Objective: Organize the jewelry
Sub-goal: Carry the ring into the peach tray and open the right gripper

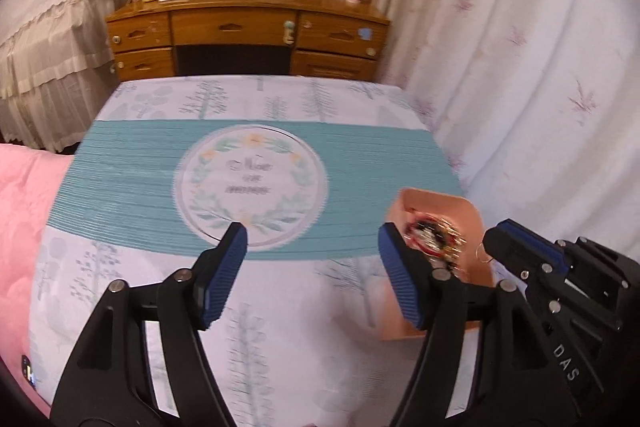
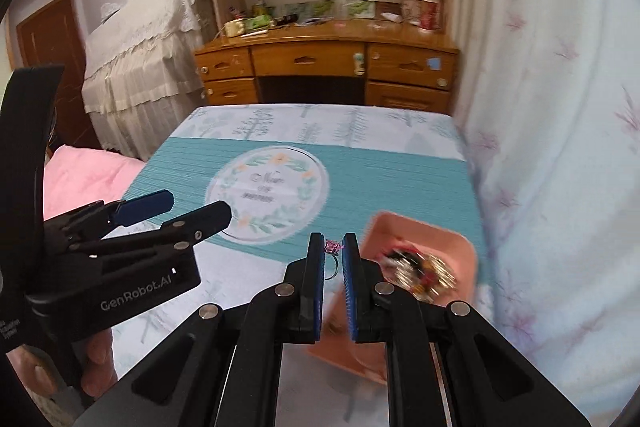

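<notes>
A pink tray (image 2: pixel 460 247) on the patterned bed cover holds a pile of mixed jewelry (image 2: pixel 420 269); it also shows in the left wrist view (image 1: pixel 440 203) with the jewelry (image 1: pixel 434 239). My right gripper (image 2: pixel 334 247) is shut on a ring with a pink stone (image 2: pixel 334 247), held just left of the tray above the cover. In the left wrist view the right gripper (image 1: pixel 500 247) sits at the tray's right side with a thin ring loop (image 1: pixel 485 253) at its tip. My left gripper (image 1: pixel 312 247) is open and empty over the cover, left of the tray.
The teal and white bed cover (image 1: pixel 248 307) has a round printed emblem (image 1: pixel 250 183). A pink quilt (image 1: pixel 20 227) lies left. A wooden desk (image 1: pixel 248 27) with clutter stands behind. White curtains (image 1: pixel 520 67) hang close on the right.
</notes>
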A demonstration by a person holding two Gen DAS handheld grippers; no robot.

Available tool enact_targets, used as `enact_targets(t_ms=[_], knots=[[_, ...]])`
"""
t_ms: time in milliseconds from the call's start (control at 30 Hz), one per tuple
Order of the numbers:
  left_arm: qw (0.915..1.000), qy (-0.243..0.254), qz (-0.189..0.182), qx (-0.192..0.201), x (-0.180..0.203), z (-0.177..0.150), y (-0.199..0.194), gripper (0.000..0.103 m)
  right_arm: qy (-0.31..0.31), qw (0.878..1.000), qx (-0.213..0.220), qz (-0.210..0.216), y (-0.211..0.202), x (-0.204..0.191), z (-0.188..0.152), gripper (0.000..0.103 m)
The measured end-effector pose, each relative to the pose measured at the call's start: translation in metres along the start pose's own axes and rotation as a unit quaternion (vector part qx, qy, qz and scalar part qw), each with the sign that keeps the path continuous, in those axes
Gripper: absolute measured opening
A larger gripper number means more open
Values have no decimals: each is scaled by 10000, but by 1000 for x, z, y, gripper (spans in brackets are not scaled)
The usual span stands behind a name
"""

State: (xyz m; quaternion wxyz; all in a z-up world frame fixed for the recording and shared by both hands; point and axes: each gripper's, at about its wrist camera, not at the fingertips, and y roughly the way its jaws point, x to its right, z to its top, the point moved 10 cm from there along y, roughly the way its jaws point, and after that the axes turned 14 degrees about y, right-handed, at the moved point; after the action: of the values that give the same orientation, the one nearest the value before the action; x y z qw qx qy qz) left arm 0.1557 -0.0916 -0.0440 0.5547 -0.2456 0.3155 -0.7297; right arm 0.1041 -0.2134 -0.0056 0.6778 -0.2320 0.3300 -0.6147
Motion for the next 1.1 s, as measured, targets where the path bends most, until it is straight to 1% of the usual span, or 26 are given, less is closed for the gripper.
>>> enact_targets(t_ms=[100,200,233,333,500,600,700,767,800,867,933,1000,1100], knots=[[9998,173,-78,-78,31,-3,8,73,146,9998,32,-90,-14,32,-12,9],[9992,367,-30,-134,55,-8,17,77,299,9995,36,-122,-20,58,-25,9],[9991,400,-10,-143,59,-10,19,81,340,9993,24,-127,-18,64,-29,9],[9985,492,91,-203,72,-17,27,82,441,9989,-43,-163,-9,81,-41,9],[9979,532,156,-341,71,-26,42,85,615,9977,-256,-90,10,98,-57,9],[9976,527,248,-368,66,-28,47,85,585,9978,-302,-79,20,99,-59,9],[9978,447,257,-406,60,-31,50,85,537,9979,-350,-30,28,94,-59,10],[9979,390,275,-431,56,-33,52,86,535,9979,-372,-62,36,90,-57,12],[9979,368,295,-440,53,-33,52,86,548,9977,-379,-74,37,91,-58,15],[9979,318,339,-451,48,-35,53,86,594,9974,-401,-44,42,88,-57,21],[9979,273,368,-464,44,-37,53,86,644,9972,-388,-32,44,87,-56,31],[9980,213,356,-484,39,-39,54,86,656,9972,-345,-46,45,86,-55,36],[9980,157,342,-512,34,-44,54,86,617,9976,-320,-48,44,81,-56,37]])
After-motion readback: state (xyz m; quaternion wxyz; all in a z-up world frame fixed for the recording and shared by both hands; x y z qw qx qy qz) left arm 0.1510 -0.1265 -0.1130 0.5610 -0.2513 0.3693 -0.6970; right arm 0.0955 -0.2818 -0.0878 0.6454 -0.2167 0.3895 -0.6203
